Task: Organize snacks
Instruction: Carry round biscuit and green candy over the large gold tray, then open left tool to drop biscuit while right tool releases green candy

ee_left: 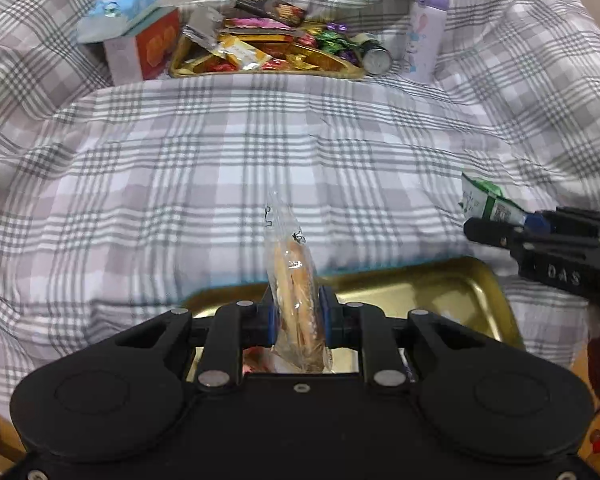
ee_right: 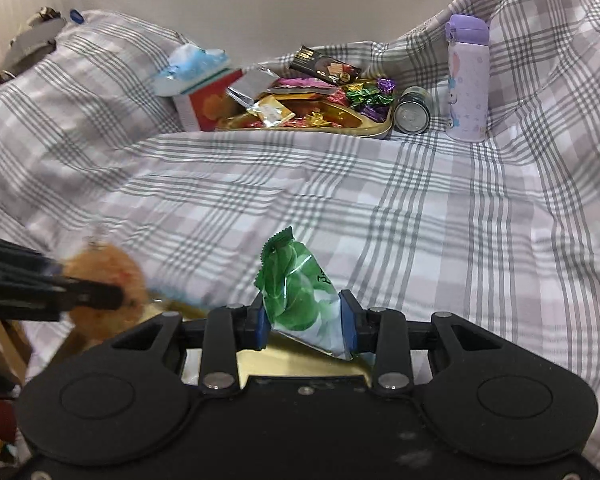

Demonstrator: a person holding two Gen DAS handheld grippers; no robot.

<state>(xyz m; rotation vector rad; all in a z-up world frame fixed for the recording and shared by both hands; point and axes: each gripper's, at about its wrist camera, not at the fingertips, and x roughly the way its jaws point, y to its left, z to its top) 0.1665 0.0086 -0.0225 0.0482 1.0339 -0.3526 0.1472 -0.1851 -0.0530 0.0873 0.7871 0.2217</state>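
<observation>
Snacks are split between two places. Most sit heaped on the far gold tray [ee_left: 268, 72] at the back of the checked bedcover [ee_left: 220, 168]: foil-wrapped candies [ee_right: 370, 94], a dark chocolate bar packet [ee_right: 324, 67] and yellow sachets [ee_left: 246, 54], piled loosely and not sorted. Beside that tray stand an orange-printed box [ee_left: 148, 48] with a blue tissue pack [ee_left: 116, 4] on top, a small can [ee_right: 412, 110] lying on its side, and a lilac bottle [ee_right: 468, 80].

A near gold tray [ee_left: 452, 292] lies directly under both grippers. Most of its visible surface is bare; something reddish shows beneath the left gripper, too hidden to name. Judgement: the job is at an early stage, with the bulk of the pile yet to be moved across.

Left gripper [ee_left: 298, 314]: jaws pinched nearly together on a clear-wrapped biscuit pack [ee_left: 294, 272], which stands upright between the blue pads, above the near tray's front edge. In the right wrist view this pack is motion-blurred.

Right gripper [ee_right: 306, 320]: jaws partly closed, clamping a green snack packet [ee_right: 296, 292] by its lower half, the crimped top poking up and tilted left. It hovers over the near tray, to the right of the left gripper, level and pointing toward the far pile.

Both packs are airborne, neither touching the tray yet.
</observation>
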